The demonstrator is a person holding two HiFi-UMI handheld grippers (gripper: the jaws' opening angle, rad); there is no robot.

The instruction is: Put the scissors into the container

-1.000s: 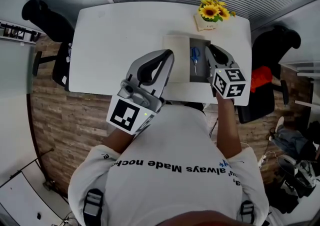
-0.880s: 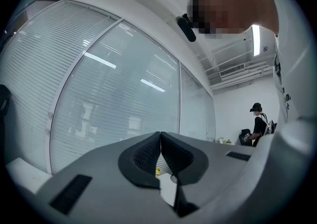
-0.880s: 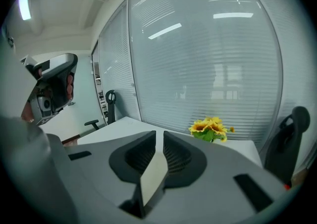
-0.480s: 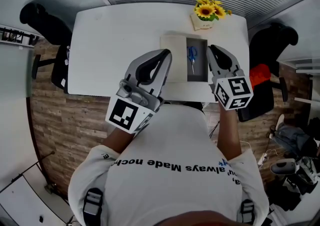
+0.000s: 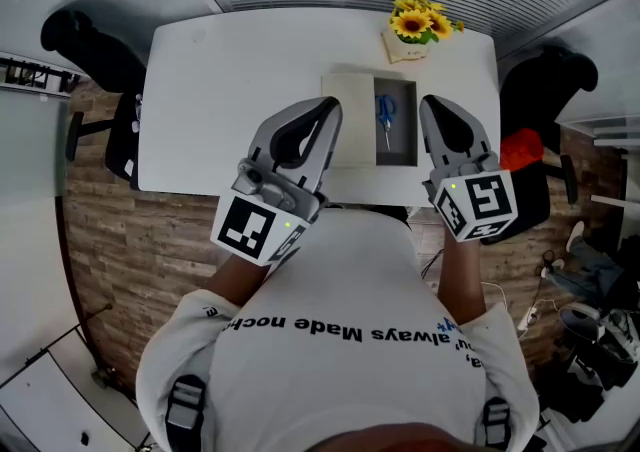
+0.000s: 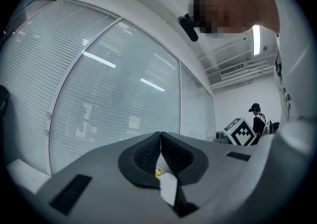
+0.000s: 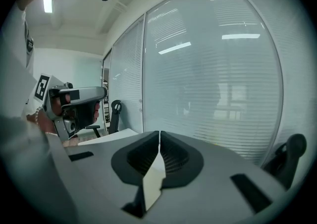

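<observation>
Head view steeply down on table [image 5: 230,90]; gripper views level, toward blinds [image 7: 213,69].

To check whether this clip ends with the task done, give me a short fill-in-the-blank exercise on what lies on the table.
1. The scissors lie ___ the container.
2. Their handles are ___ in colour.
3. The pot of sunflowers stands beyond the container on the ___ table.
Missing words: inside; blue; white.
</observation>
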